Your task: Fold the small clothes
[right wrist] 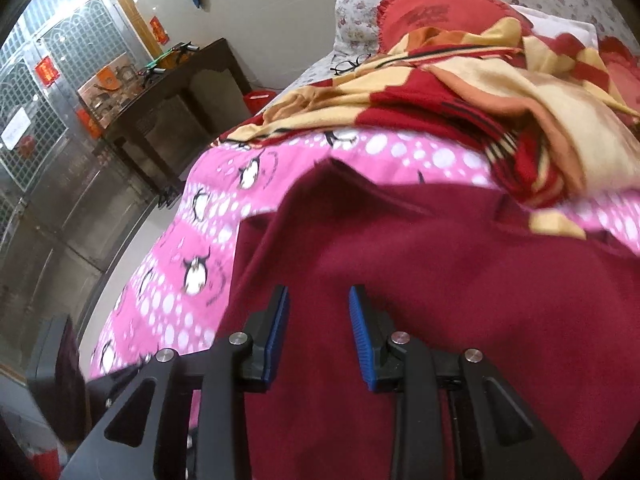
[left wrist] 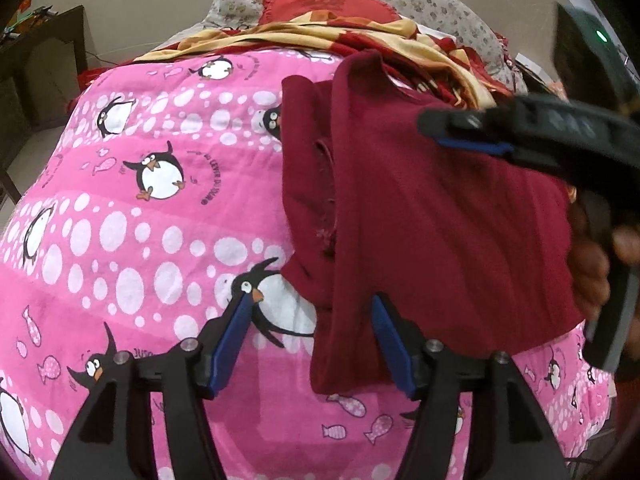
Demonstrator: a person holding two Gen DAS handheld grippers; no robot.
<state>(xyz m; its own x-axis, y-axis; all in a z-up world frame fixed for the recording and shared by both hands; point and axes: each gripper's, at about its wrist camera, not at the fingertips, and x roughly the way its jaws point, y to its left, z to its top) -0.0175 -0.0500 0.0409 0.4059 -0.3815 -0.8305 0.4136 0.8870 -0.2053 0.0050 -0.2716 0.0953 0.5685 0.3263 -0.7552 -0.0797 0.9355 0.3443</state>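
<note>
A maroon garment (left wrist: pixel 440 220) lies partly folded on the pink penguin blanket (left wrist: pixel 160 240), one layer turned over another along its left side. My left gripper (left wrist: pixel 311 302) is open at the garment's near corner. Its right pad rests over the cloth and its left pad over bare blanket, so neither presses the fabric. My right gripper (left wrist: pixel 448 134), held by a hand, hovers over the garment's far right part. In the right wrist view the right gripper (right wrist: pixel 319 290) stands open above the maroon garment (right wrist: pixel 440 280), with flat cloth showing in the gap between the pads.
A crumpled red-and-yellow blanket (left wrist: pixel 320 36) lies just beyond the garment, with a red cushion (left wrist: pixel 320 0) and floral pillows (left wrist: pixel 440 4) behind it. Eyeglasses (right wrist: pixel 352 65) lie on the bed. A dark wooden table (right wrist: pixel 180 88) and a metal door (right wrist: pixel 48 120) stand left of the bed.
</note>
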